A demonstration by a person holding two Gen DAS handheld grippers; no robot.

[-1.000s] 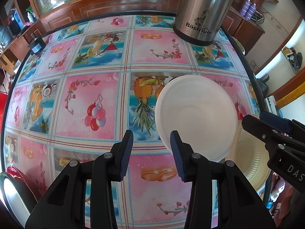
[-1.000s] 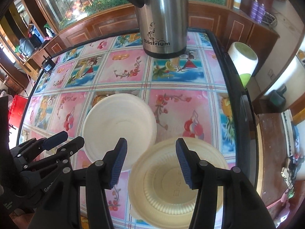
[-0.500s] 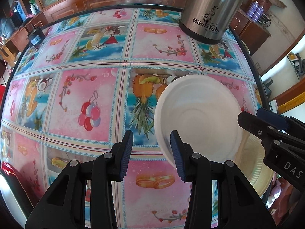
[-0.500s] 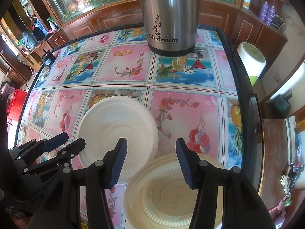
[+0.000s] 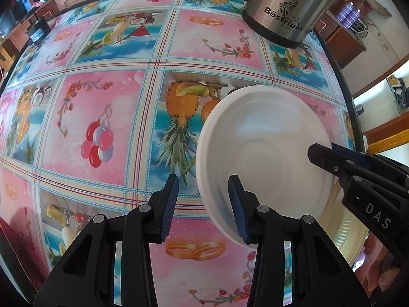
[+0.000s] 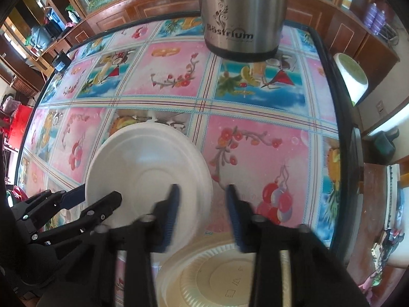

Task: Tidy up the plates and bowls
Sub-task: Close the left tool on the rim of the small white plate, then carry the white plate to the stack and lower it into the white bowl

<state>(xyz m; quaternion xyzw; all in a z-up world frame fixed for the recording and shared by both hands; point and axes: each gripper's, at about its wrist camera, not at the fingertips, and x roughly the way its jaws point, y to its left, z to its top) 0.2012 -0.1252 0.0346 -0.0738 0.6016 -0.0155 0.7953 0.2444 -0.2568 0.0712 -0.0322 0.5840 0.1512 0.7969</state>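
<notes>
A white foam plate (image 5: 263,151) lies on the patterned tablecloth, also in the right wrist view (image 6: 148,168). My left gripper (image 5: 203,204) straddles its left rim, one finger over the cloth and the other over the plate. Its jaws are closing slightly and the pads are clear of the rim. My right gripper (image 6: 203,209) straddles the plate's right rim. Its blurred jaws are closing, with the rim between them and untouched. It also shows in the left wrist view (image 5: 324,151). A cream ribbed plastic bowl (image 6: 225,276) sits just beyond the plate, near the table's edge (image 5: 350,232).
A tall steel flask (image 5: 288,7) stands at the back of the table (image 6: 242,12). The table's black edge (image 6: 342,133) runs down the right side, with a white bin (image 6: 352,76) past it. My left gripper (image 6: 94,198) shows at the plate's left.
Both grippers have sunk closer to the white plate. The right gripper has shifted from above the cream bowl to the plate's right rim, and its jaws have narrowed.
</notes>
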